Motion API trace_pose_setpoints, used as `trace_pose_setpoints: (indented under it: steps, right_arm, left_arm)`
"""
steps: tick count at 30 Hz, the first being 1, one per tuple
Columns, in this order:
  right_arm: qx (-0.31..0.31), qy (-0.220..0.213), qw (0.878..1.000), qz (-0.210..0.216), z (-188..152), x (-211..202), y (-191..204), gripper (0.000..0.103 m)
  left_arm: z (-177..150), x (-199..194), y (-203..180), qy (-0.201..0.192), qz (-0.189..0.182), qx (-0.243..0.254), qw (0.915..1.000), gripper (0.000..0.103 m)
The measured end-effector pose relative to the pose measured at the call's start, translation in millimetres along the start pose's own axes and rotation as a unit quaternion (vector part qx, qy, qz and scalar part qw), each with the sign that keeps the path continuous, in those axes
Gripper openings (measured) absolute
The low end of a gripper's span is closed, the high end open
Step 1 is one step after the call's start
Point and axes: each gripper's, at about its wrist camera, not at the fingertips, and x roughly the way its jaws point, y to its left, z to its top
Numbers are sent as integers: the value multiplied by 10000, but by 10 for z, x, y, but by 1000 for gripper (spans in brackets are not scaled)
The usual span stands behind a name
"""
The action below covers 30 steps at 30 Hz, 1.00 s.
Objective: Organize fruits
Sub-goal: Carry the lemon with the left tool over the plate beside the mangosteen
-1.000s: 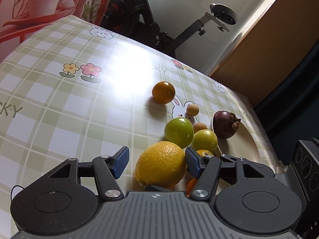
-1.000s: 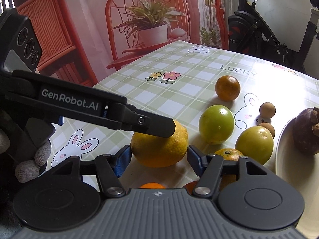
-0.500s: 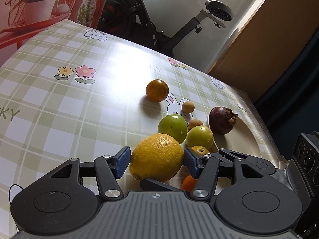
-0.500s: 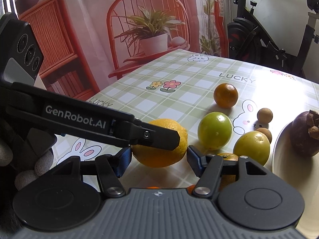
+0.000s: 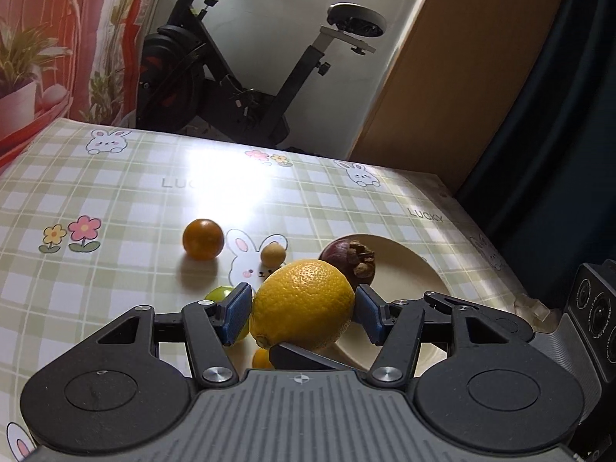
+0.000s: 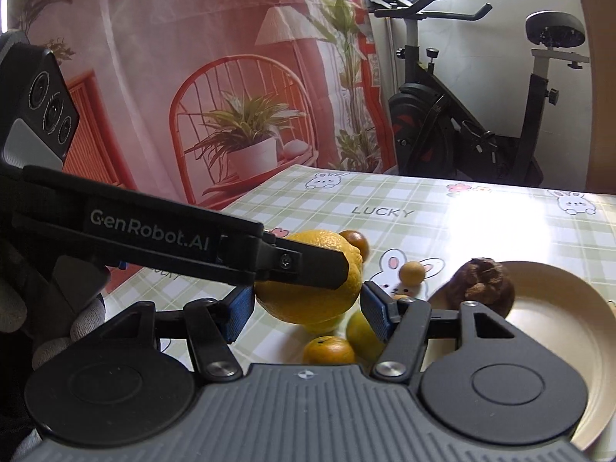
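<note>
The tabletop [image 5: 115,200] wears a pale green and white check printed with white rabbits, pink and yellow flowers and grey "LUCKY" lettering. On it sit a bright yellow lemon [image 5: 302,304], a deep orange fruit [image 5: 203,239], a small tan one [image 5: 273,255] and a dark purple mangosteen [image 5: 346,261] on a cream plate [image 5: 404,265]. Each black tool [image 5: 302,310] [image 6: 307,313] carries blue pads [image 5: 238,312].

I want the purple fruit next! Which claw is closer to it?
Right, by a little. The purple fruit sits just past the right claw's fingertip, while the left claw has the lemon between it and that fruit.
</note>
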Motion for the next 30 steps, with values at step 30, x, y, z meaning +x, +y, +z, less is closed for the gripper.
trace_pose_setpoints:
  steps: [30]
  right_arm:
    - [730,-273,9962,-397,-153,-80,-1660,64]
  left_arm:
    - [500,1578,-1119,1013,167,1260,9867,62]
